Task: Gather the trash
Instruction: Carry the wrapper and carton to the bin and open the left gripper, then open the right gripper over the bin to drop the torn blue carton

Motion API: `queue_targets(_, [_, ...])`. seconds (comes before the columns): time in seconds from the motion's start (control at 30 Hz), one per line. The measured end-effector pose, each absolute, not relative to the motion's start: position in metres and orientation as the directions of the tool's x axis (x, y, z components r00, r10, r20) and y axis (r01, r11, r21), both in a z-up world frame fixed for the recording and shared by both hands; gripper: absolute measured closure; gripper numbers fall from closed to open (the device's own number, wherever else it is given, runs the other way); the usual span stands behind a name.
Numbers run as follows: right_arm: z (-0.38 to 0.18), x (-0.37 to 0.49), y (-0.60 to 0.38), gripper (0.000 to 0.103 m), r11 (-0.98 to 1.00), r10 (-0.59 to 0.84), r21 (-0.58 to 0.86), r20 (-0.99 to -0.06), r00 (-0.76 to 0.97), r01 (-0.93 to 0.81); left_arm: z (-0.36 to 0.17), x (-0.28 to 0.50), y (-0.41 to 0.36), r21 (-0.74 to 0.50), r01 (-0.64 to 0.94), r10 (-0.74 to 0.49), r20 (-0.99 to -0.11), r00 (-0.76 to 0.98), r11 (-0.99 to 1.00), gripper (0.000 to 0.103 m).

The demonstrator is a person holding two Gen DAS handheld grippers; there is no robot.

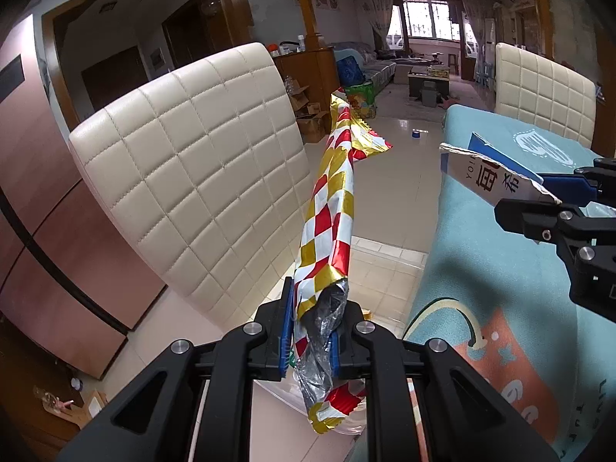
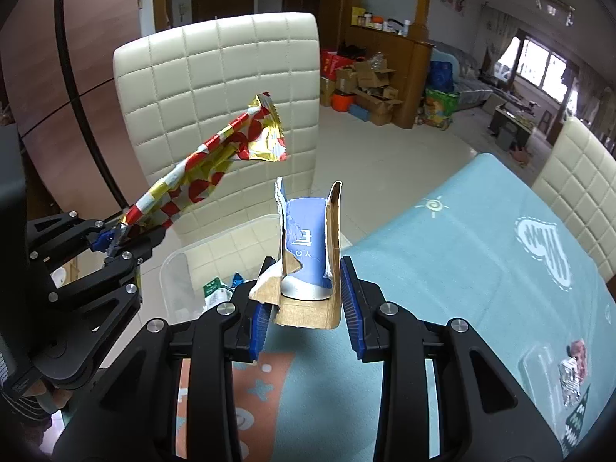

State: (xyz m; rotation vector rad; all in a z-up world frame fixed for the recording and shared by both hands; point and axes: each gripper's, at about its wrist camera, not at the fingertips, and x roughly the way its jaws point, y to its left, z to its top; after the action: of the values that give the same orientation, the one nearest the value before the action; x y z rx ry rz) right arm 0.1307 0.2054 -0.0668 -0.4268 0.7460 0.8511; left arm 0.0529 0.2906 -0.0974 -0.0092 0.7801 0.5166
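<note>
My left gripper (image 1: 312,331) is shut on the lower end of a long, twisted foil wrapper (image 1: 327,208) chequered in red, gold and white, which sticks up and away from its fingers. The right wrist view shows that wrapper (image 2: 215,161) and the left gripper (image 2: 111,242) at the left. My right gripper (image 2: 306,308) is shut on a torn blue-and-white carton piece (image 2: 308,246) with brown card inside. The carton (image 1: 496,177) and right gripper (image 1: 554,192) also appear at the right of the left wrist view. Below and between the grippers stands a clear plastic bin (image 2: 169,265) holding a few scraps (image 2: 215,292).
A table with a teal patterned cloth (image 2: 462,269) fills the right side, with small wrappers (image 2: 573,369) on it. A cream quilted chair (image 2: 215,77) stands just behind the bin, and a second chair (image 2: 577,177) at the table's far side. Tiled floor and boxes (image 2: 369,88) lie beyond.
</note>
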Motion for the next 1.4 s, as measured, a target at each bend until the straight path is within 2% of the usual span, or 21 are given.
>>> queue_targets(0.43, [-0.069, 0.128, 0.221, 0.068, 0.562, 0.540, -0.042, -0.738, 0.405, -0.826, -0.098, 0.054, 0.293, 0.192, -0.471, 0.466, -0.671, 0.577, 0.861, 0.087])
queue_targets(0.47, [-0.069, 0.128, 0.221, 0.068, 0.561, 0.541, -0.041, -0.738, 0.404, -0.826, -0.098, 0.054, 0.295, 0.193, -0.482, 0.472, -0.676, 0.567, 0.855, 0.083])
queue_targets(0.53, [-0.070, 0.128, 0.220, 0.068, 0.565, 0.542, -0.034, -0.738, 0.402, -0.825, -0.098, 0.053, 0.300, 0.169, -0.498, 0.465, -0.683, 0.563, 0.851, 0.052])
queue_targets(0.57, [-0.071, 0.128, 0.219, 0.068, 0.566, 0.542, -0.029, -0.740, 0.398, -0.824, -0.097, 0.051, 0.302, 0.147, -0.505, 0.458, -0.679, 0.574, 0.850, 0.028])
queue_targets(0.6, [-0.071, 0.129, 0.218, 0.068, 0.566, 0.541, -0.028, -0.741, 0.397, -0.824, -0.095, 0.048, 0.304, 0.126, -0.514, 0.455, -0.669, 0.588, 0.848, 0.023])
queue_targets(0.73, [-0.074, 0.130, 0.222, 0.068, 0.563, 0.531, -0.039, -0.748, 0.397, -0.826, -0.091, 0.040, 0.309, 0.110, -0.536, 0.469, -0.650, 0.598, 0.837, 0.023])
queue_targets(1.17, [-0.082, 0.125, 0.248, 0.068, 0.534, 0.526, -0.050, -0.762, 0.378, -0.844, -0.097, 0.024, 0.327, 0.074, -0.575, 0.465, -0.674, 0.573, 0.815, 0.023])
queue_targets(1.33, [-0.085, 0.126, 0.252, 0.065, 0.536, 0.524, -0.048, -0.764, 0.376, -0.843, -0.098, 0.022, 0.329, 0.078, -0.580, 0.472, -0.671, 0.571, 0.811, 0.023])
queue_targets(1.37, [-0.085, 0.127, 0.252, 0.063, 0.537, 0.525, -0.045, -0.764, 0.375, -0.843, -0.097, 0.022, 0.328, 0.078, -0.581, 0.474, -0.670, 0.571, 0.810, 0.023])
queue_targets(1.4, [-0.085, 0.128, 0.251, 0.056, 0.539, 0.524, -0.043, -0.765, 0.375, -0.841, -0.097, 0.021, 0.329, 0.077, -0.582, 0.475, -0.670, 0.571, 0.809, 0.023])
